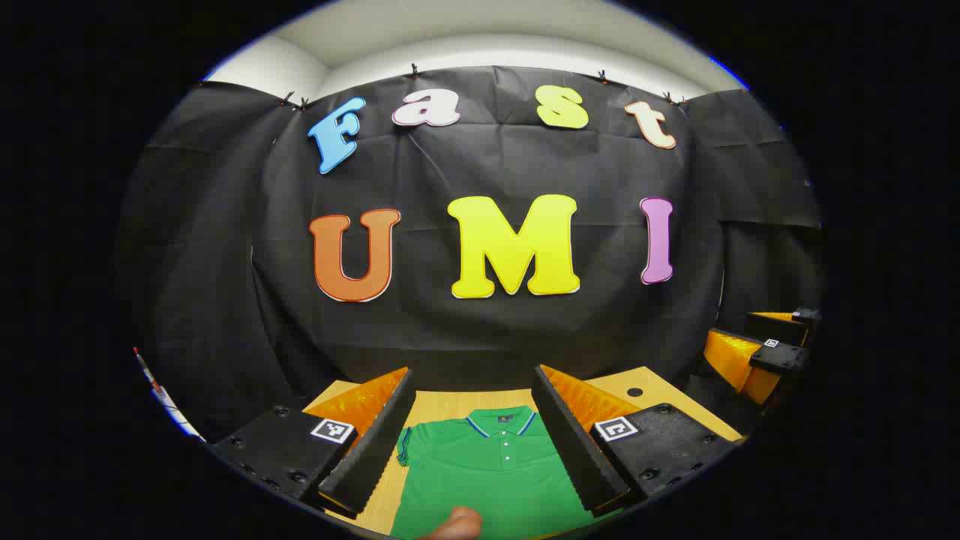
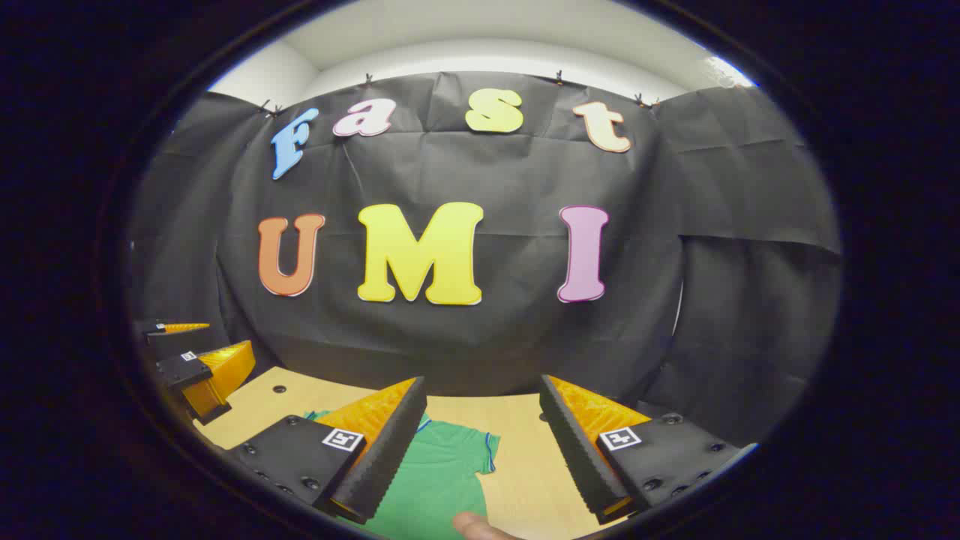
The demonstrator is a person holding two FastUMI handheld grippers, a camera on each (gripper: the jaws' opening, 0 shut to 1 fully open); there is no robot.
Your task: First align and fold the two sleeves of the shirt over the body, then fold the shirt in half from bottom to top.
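Observation:
A green polo shirt [image 1: 487, 480] lies flat on the wooden table [image 1: 645, 379], its collar toward the far wall. In the left gripper view my left gripper [image 1: 472, 375] stands open above the shirt's chest, the collar and button placket between its fingers. The right gripper [image 1: 731, 326] shows farther off at the right edge. In the right gripper view my right gripper [image 2: 482, 382] is open over the shirt [image 2: 439, 480], above the short sleeve with its striped cuff and the bare table [image 2: 525, 450] beside it. The left gripper [image 2: 229, 335] hangs at the far left. Nothing is held.
The black cloth wall stands just behind the table's far edge. A small dark hole [image 1: 634, 391] marks the tabletop near the back, also visible as the hole [image 2: 279, 389] in the right gripper view. Part of a hand [image 1: 457, 525] shows at the bottom.

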